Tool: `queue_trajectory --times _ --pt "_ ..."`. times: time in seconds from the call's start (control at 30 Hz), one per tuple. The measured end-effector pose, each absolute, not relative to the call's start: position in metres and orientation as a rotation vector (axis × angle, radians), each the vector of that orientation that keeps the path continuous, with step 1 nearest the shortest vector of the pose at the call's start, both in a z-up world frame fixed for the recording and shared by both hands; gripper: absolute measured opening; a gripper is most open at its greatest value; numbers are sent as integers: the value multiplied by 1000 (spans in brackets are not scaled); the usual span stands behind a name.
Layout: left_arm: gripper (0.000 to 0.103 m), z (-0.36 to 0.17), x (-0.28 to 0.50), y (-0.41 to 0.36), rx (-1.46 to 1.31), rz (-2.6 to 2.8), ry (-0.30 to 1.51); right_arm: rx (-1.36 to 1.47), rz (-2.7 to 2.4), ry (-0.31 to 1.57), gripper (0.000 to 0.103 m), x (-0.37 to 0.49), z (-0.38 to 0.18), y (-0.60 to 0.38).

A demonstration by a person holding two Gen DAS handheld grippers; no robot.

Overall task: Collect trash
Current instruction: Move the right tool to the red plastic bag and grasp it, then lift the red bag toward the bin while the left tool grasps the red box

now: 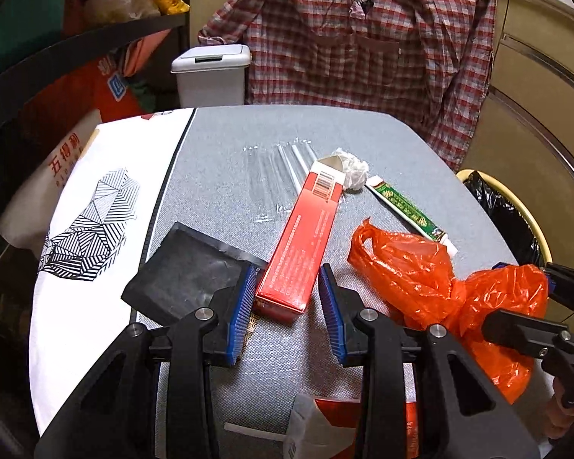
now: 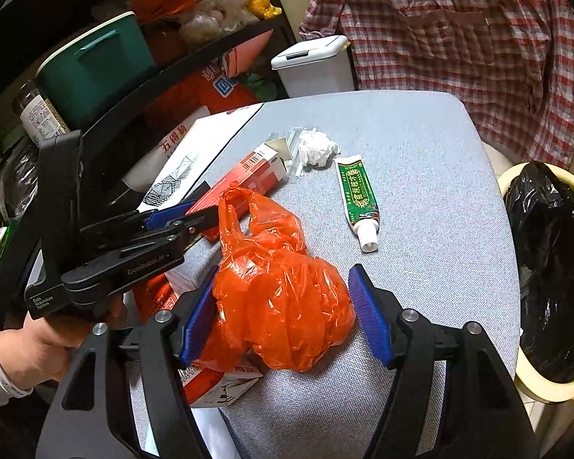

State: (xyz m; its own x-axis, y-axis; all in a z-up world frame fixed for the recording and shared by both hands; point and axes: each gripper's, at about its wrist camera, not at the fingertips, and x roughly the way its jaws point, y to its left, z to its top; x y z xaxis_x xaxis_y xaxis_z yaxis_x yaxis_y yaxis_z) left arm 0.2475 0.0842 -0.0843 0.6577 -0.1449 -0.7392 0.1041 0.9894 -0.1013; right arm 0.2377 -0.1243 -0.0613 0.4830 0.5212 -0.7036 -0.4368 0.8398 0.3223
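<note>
A long red carton (image 1: pixel 300 237) lies on the grey table (image 1: pixel 382 134); its near end sits between the blue pads of my left gripper (image 1: pixel 287 273), which is open with a thin gap on each side. A crumpled orange plastic bag (image 2: pixel 279 298) lies between the fingers of my right gripper (image 2: pixel 285 273), also open: the left pad (image 2: pixel 197 317) touches the bag, the right pad stands apart from it. Farther back lie a white tissue ball (image 2: pixel 317 147), a green tube (image 2: pixel 357 195) and clear plastic wrapping (image 1: pixel 275 176).
A yellow bin with a black liner (image 2: pixel 547 267) stands off the table's right edge. A black square tray (image 1: pixel 187 267) and a white patterned cloth (image 1: pixel 95 210) lie on the left. Another red-and-white carton (image 2: pixel 218 382) sits under the bag. Behind are a white lidded bin (image 1: pixel 210 72), a plaid shirt (image 1: pixel 363 57) and shelves (image 2: pixel 141 88).
</note>
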Motion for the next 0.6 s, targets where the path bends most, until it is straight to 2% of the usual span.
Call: queue_trajectory --times 0.3,0.6 --pt "31 -79 245 81 -38 -136 824 68 581 872 58 234 -58 -123" --pt "30 -61 232 74 -34 -139 775 38 555 801 55 224 -42 -129"
